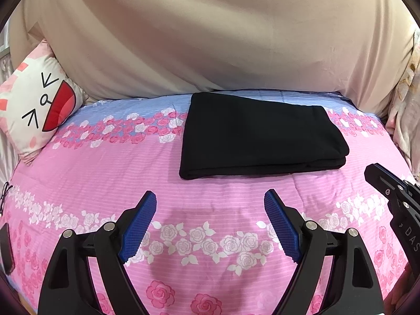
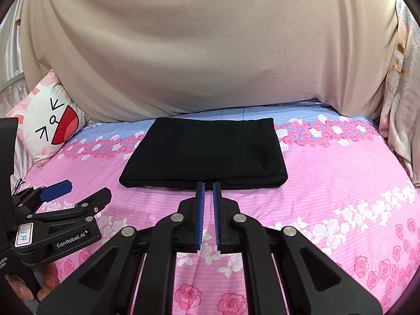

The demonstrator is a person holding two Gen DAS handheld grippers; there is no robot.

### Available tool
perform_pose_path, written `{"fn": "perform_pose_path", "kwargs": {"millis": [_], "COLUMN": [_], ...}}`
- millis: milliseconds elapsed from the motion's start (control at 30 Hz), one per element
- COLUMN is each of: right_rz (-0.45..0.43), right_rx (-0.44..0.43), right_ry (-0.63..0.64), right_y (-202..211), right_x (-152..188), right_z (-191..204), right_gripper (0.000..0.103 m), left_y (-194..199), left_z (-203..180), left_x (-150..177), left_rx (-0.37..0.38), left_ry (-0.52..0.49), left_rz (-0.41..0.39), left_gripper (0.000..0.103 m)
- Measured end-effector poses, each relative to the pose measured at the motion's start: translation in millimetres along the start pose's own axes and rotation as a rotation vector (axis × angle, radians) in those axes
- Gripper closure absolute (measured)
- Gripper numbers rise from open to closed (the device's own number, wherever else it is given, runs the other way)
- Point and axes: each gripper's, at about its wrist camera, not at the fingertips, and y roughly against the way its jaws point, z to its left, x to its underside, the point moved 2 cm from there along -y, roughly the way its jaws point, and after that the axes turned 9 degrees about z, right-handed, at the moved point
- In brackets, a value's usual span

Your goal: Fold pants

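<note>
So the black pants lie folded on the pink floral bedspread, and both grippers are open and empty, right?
Not quite. The right gripper is shut, pads nearly together, as the right wrist view shows. The left gripper is open, both are empty, and the black pants lie folded on the pink floral bedspread.

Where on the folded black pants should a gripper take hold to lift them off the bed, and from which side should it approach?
Grip the near edge of the black pants, where the stacked layers end in a thick rounded fold. Come in low from the front, along the floral bedspread, so one finger slides under and the other over. The right gripper already points at that edge, though its fingers are nearly shut and would need opening.
</note>
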Motion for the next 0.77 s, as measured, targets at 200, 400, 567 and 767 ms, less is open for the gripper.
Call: {"fn": "perform_pose_path", "kwargs": {"millis": [200, 400, 567, 767], "right_rz": [0.000, 0.003, 0.003, 0.003], "right_rx": [0.000, 0.001, 0.003, 0.004], "right_ry": [-0.002, 0.001, 0.003, 0.004], "right_y": [-0.2, -1.2, -1.8, -1.9], "right_x": [-0.2, -0.7, -0.8, -0.7], "right_z": [0.1, -0.7, -1.0, -1.4], "right_gripper": [0.097, 0.097, 0.097, 0.097], "left_y": [1.0, -2.7, -2.8, -2.2], "left_z": [-3.6, -5.2, -5.4, -1.6], "left_x": [0.9, 2.7, 2.5, 3.0], "left_rx": [-0.022, 0.004, -0.039, -0.023], "left_ry": [-0.024, -0.030, -0.041, -0.030], "left_rz": [-0.013, -0.002, -0.013, 0.004], "left_gripper": [0.021, 0.021, 0.022, 0.022]}}
